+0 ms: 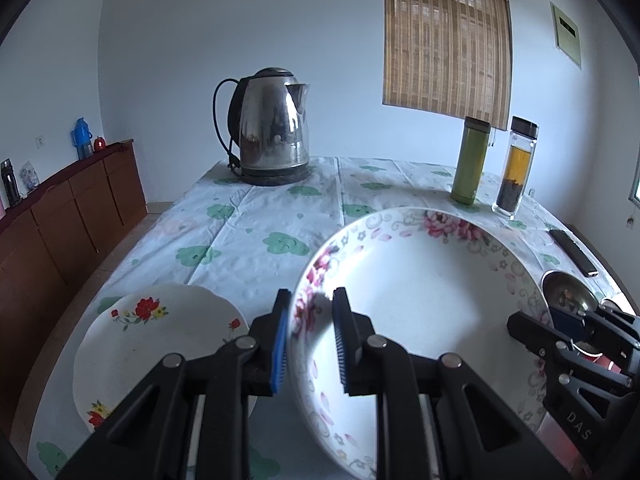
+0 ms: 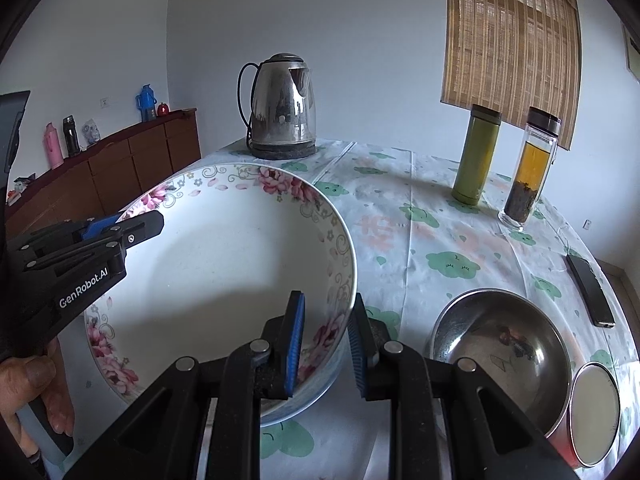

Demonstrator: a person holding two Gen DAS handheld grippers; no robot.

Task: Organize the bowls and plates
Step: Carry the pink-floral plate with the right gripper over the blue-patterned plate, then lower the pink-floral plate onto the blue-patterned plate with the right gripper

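The left gripper is pinched tight on the left rim of the big flowery bowl. One blue pad sits outside the rim and the other sits inside. The right gripper is pinched on the right rim of the same bowl, with one pad inside and one pad outside. So both tongs have hold of one bowl, one on each side. From the right camera you can see the left gripper at the far rim, and a hand wrapped around its handle.

The bowl is white with pink flowers around the edge. It is over the near part of the table. I cannot tell if its bottom touches the cloth.

Just left of the bowl lies a white plate with red flowers. On the right side sits a shiny metal bowl, and next to that a small round tin.

The table has a white cloth with green shapes. Far back stands a silver kettle. At the back right stand a green bottle and a clear bottle of tea. A dark phone lies near the right edge. A brown cabinet runs along the left wall.
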